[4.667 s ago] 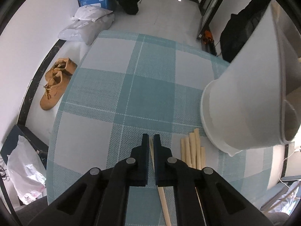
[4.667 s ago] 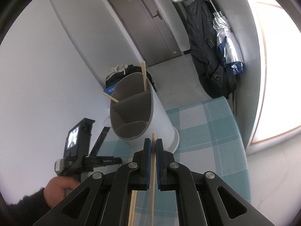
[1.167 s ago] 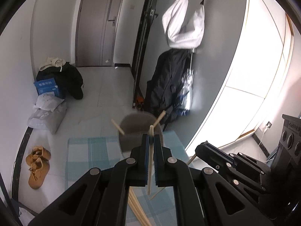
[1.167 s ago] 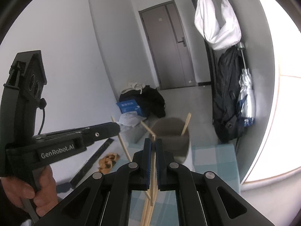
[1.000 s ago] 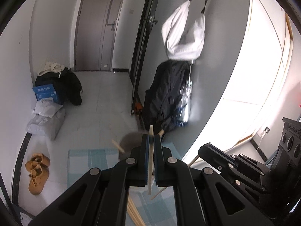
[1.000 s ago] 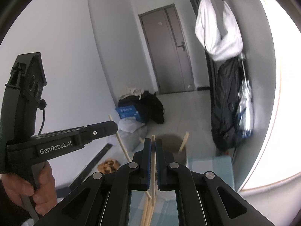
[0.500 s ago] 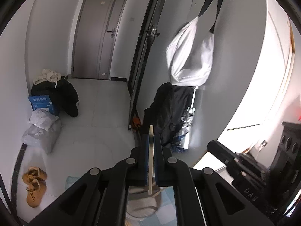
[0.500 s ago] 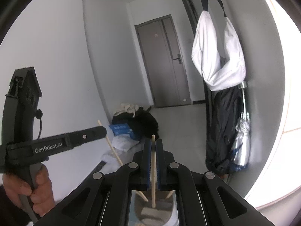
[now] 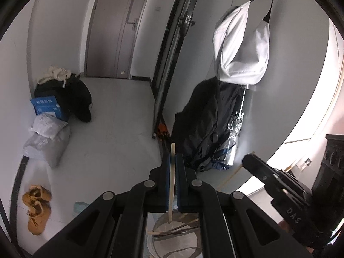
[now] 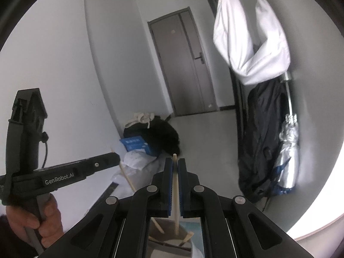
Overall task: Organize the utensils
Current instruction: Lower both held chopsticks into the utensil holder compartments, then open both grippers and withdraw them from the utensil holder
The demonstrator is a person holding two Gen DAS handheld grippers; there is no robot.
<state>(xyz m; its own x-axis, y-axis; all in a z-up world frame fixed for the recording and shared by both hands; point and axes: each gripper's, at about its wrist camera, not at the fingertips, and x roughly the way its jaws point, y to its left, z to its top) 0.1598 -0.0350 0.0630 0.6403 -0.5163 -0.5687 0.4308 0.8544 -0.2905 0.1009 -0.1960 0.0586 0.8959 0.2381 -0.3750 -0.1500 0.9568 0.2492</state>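
Observation:
My left gripper [image 9: 172, 161] is shut on a pale wooden chopstick [image 9: 171, 185] that stands nearly upright between the pads. Its lower end hangs over the grey-lined utensil holder [image 9: 158, 225], where other chopsticks [image 9: 182, 228] lean. My right gripper [image 10: 175, 163] is shut on a second chopstick [image 10: 175, 193], whose lower end reaches into the same holder [image 10: 165, 236]. In the right wrist view the left gripper [image 10: 114, 158] shows from the side, with its chopstick [image 10: 126, 177] slanting down. In the left wrist view the right gripper [image 9: 247, 159] comes in from the right.
A corner of teal checked tablecloth [image 9: 79, 206] shows beside the holder. On the floor lie tan shoes [image 9: 36, 208], plastic bags [image 9: 46, 137] and a blue box [image 9: 47, 107]. A white bag [image 9: 243, 51] and dark coats [image 9: 206, 120] hang on the wall. A hand [image 10: 28, 221] holds the left gripper.
Both grippers have travelled towards the holder, which has slid from ahead of the fingers to right beneath them. The table has almost left both views. Each gripper keeps its chopstick.

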